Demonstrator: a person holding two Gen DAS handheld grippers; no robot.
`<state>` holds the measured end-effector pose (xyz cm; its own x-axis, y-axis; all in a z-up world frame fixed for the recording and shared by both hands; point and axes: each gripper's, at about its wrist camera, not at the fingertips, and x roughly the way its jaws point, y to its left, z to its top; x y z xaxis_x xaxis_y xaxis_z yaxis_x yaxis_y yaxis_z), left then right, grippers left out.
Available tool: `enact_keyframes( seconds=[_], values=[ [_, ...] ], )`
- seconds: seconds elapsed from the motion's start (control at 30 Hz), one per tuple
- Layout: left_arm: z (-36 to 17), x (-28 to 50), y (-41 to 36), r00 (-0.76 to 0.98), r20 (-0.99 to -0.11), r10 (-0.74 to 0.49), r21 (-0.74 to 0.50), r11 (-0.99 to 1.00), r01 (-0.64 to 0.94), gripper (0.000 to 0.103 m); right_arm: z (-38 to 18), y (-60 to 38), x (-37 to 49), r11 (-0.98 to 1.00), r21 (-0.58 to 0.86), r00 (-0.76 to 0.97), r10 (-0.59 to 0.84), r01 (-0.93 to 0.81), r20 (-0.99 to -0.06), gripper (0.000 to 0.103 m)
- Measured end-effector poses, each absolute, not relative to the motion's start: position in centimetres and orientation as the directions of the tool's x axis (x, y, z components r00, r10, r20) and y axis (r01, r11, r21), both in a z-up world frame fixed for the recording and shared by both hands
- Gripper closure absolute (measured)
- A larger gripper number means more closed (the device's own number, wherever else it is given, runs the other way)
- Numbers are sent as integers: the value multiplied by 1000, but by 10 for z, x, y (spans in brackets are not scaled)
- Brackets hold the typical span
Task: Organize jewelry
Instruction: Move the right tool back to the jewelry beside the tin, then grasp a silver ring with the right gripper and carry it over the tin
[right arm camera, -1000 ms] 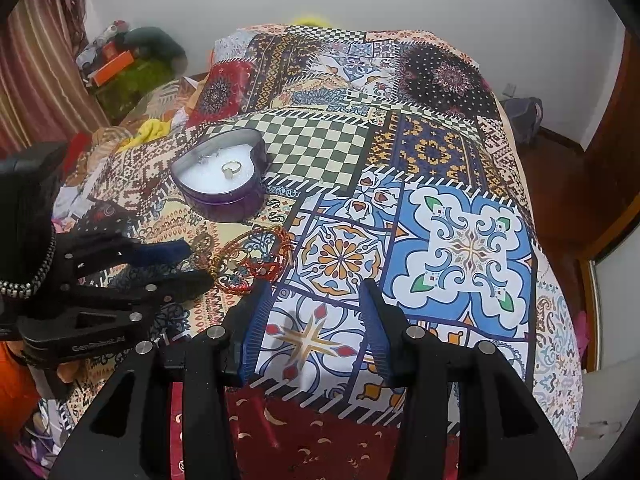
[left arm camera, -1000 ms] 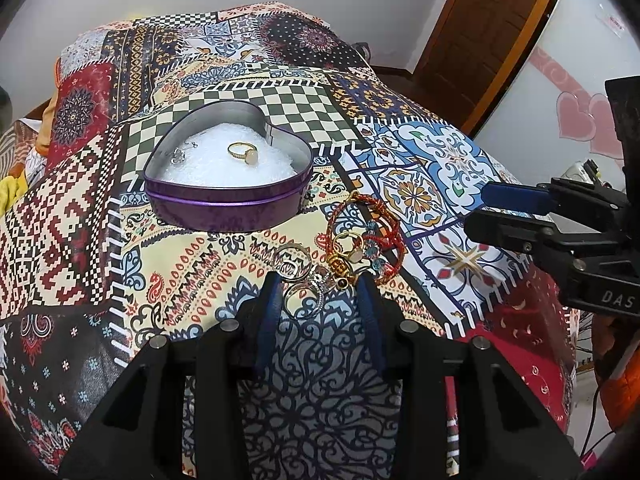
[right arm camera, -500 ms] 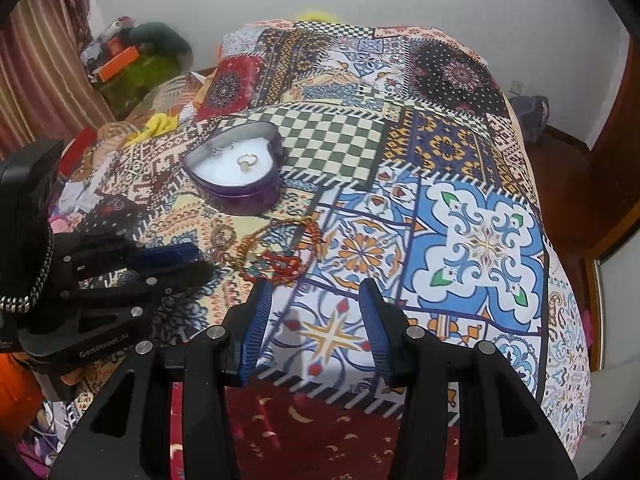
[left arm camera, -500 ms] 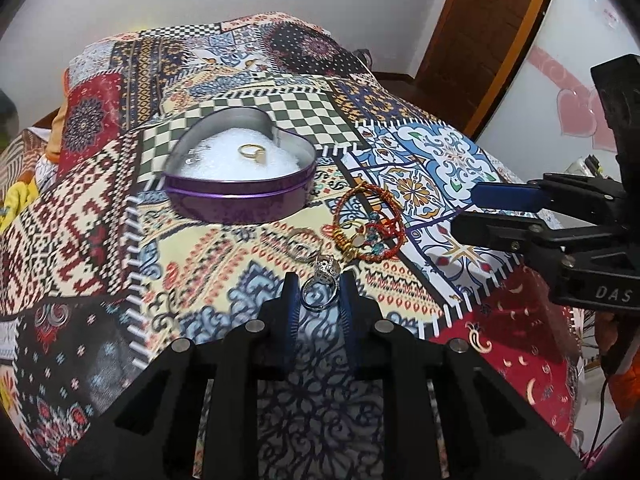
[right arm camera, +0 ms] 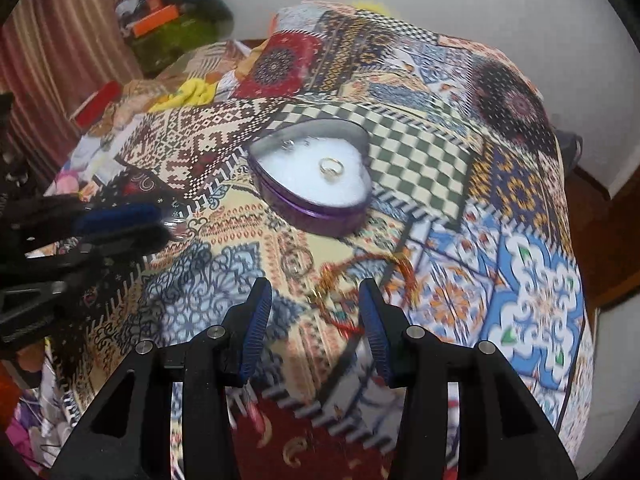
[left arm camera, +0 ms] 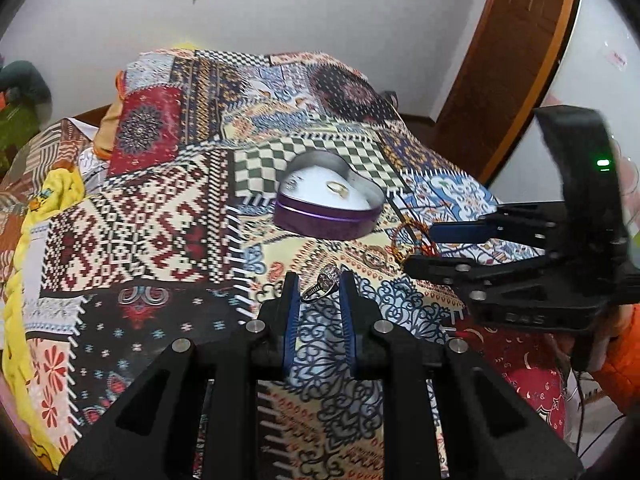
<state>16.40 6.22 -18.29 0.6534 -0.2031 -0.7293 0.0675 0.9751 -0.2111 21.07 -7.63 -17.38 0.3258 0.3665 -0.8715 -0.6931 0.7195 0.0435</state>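
Left wrist view shows the purple heart-shaped tin box (left arm camera: 326, 216) standing on the bed with the patchwork-patterned cover (left arm camera: 160, 224). Inside the tin there is white filling, and on it lies a thin gold ring (left arm camera: 337, 188); near the far wall of the tin I see some small silver pieces (left arm camera: 294, 184), too small to tell what they are. In the right wrist view the same gold ring (right arm camera: 332, 167) lies in the middle of the tin (right arm camera: 316, 208).

My left hand-held gripper (left arm camera: 319, 286) is nearly closed, and between its blue pads it holds a silver ring with a stone cluster (left arm camera: 322, 285), lifted a little above the bed cover, in front of the tin. My right hand-held gripper (right arm camera: 316, 300) is wide open and holds nothing; it hangs above the red and gold beaded bracelets (right arm camera: 360, 276), which lie on the cover in front of the tin, blurred in this view. Just beside them lies a round silver ring piece (right arm camera: 296, 262).

On the body of the right hand-held gripper, seen from the left wrist camera, there are pale letters (left arm camera: 524, 317), but they are too blurred to read. A green light (left arm camera: 603, 163) glows on the black part above it.
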Motion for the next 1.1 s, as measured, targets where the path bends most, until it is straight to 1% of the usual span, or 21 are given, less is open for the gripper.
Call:
enact_keyframes(
  seconds=[0.13,0.4,0.43,0.47,0.53,0.6,0.63,0.83,1.1],
  values=[
    [-180,161,70,665,-717,-208,-223,973,64,84,-177,-62,216,703,9,335,351,-711,-875,61],
    [-186,166,73,662,-720,-209,-225,972,61,84,-189,-47,217,652,7,289,346,-758,-893,62],
    [-186,167,73,662,-720,-208,-225,972,61,84,-191,-47,218,650,9,282,342,-760,-896,63],
    [-187,167,73,662,-720,-209,-226,972,61,84,-193,-46,220,648,13,273,338,-762,-900,70],
    [-187,168,74,663,-719,-208,-226,972,61,84,-197,-46,224,649,20,257,330,-761,-908,77],
    [-186,168,73,666,-717,-208,-224,973,62,84,-198,-49,228,653,42,244,341,-756,-908,82],
    [-185,169,73,667,-716,-206,-221,973,63,84,-198,-50,228,655,45,243,343,-754,-907,83],
    [-179,171,73,674,-712,-195,-210,976,61,84,-186,-57,225,666,47,279,374,-744,-884,83],
    [-167,178,77,694,-697,-182,-204,978,51,84,-147,-69,224,690,54,353,434,-722,-829,83]
  ],
)
